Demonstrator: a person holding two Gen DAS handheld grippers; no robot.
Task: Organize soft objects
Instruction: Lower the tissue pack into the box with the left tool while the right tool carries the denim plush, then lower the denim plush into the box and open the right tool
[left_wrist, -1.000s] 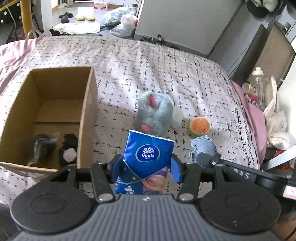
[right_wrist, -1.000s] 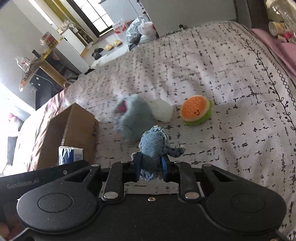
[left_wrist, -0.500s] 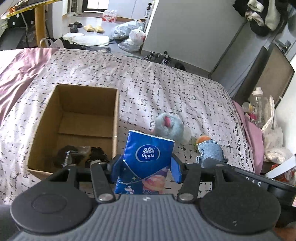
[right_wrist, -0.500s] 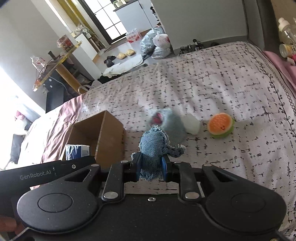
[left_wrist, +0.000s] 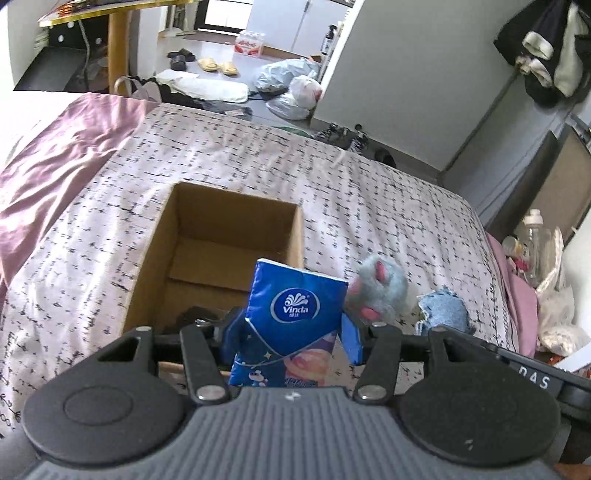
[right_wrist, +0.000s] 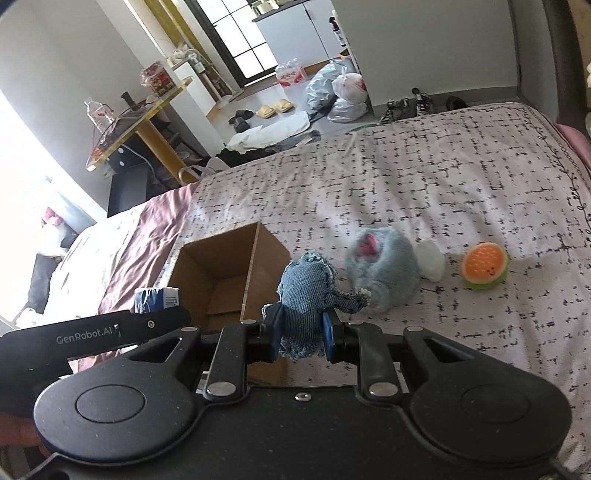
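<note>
My left gripper (left_wrist: 290, 332) is shut on a blue Vinda tissue pack (left_wrist: 291, 321), held above the near right corner of an open cardboard box (left_wrist: 147, 266) on the bed. Dark items lie on the box floor. My right gripper (right_wrist: 300, 334) is shut on a blue denim toy (right_wrist: 308, 291), raised just right of the box (right_wrist: 266, 254). A grey plush with pink paws (right_wrist: 384, 266), a white soft object (right_wrist: 430, 260) and an orange-and-green burger plush (right_wrist: 484, 264) lie on the bedspread to the right. The tissue pack (right_wrist: 157, 301) shows in the right wrist view too.
The bed has a patterned pale spread (left_wrist: 369, 206) and a pink sheet (left_wrist: 62, 147) at the left. Bottles and bags (left_wrist: 535, 251) crowd the bed's right edge. Past the far edge are shoes, plastic bags (left_wrist: 291, 85) and a yellow-legged table (right_wrist: 147, 122).
Both grippers have risen and pulled back from the bed, so the box and toys look smaller. The left gripper has shifted left, toward the box. Both holds are unchanged.
</note>
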